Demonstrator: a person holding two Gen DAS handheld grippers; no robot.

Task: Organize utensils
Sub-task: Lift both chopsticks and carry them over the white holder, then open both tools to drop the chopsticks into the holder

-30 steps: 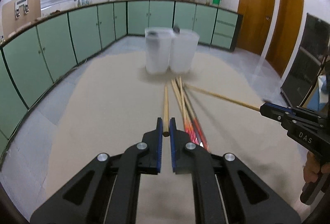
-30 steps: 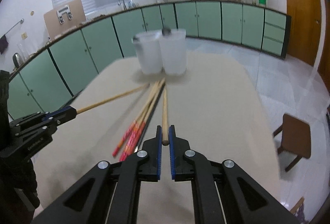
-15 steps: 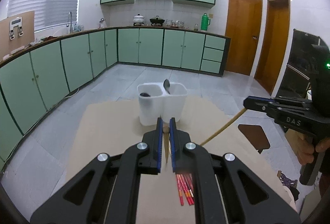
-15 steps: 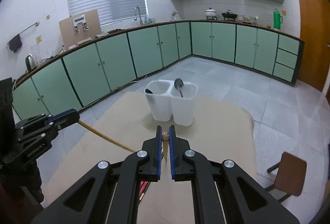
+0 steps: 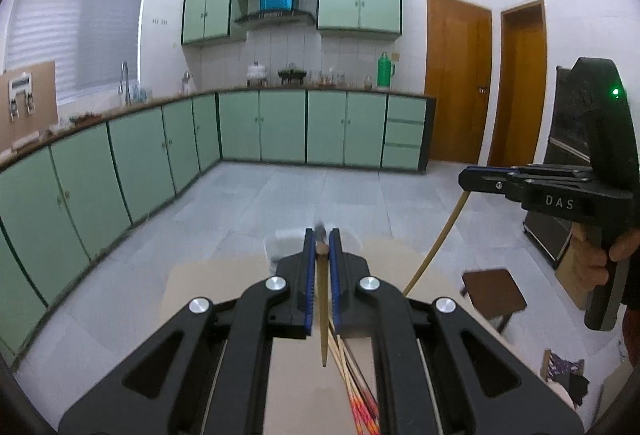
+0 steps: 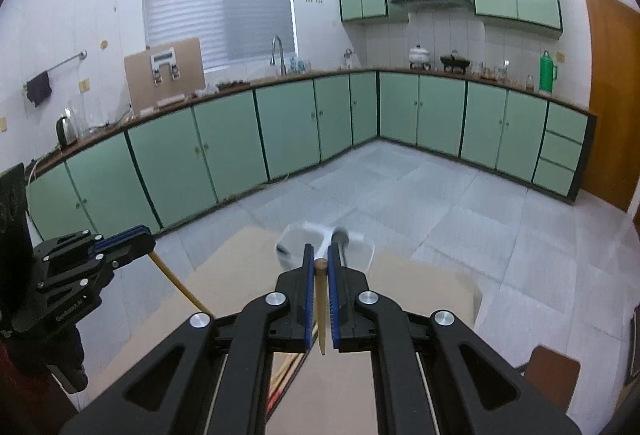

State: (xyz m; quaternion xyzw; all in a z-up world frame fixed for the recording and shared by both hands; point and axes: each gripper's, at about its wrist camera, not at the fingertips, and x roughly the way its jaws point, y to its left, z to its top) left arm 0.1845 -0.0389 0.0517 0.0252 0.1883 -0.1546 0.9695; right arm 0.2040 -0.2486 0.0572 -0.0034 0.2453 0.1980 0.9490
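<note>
Left wrist view: left gripper clenched on 1 wooden chopstick, tip hanging down over the beige table. Loose chopsticks on table below. White utensil holder mostly hidden behind jaws.

Right wrist view: right gripper clenched on 1 wooden chopstick. 2-compartment holder just beyond, dark spoon in right compartment.

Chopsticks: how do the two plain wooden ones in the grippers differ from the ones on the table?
The held chopsticks are plain wood, one clamped in each shut gripper, left gripper and right gripper; they hang tip-down above the table. The table chopsticks lie flat in a bundle, untouched, some with red-orange patterned ends. All are slim and tapered.
</note>
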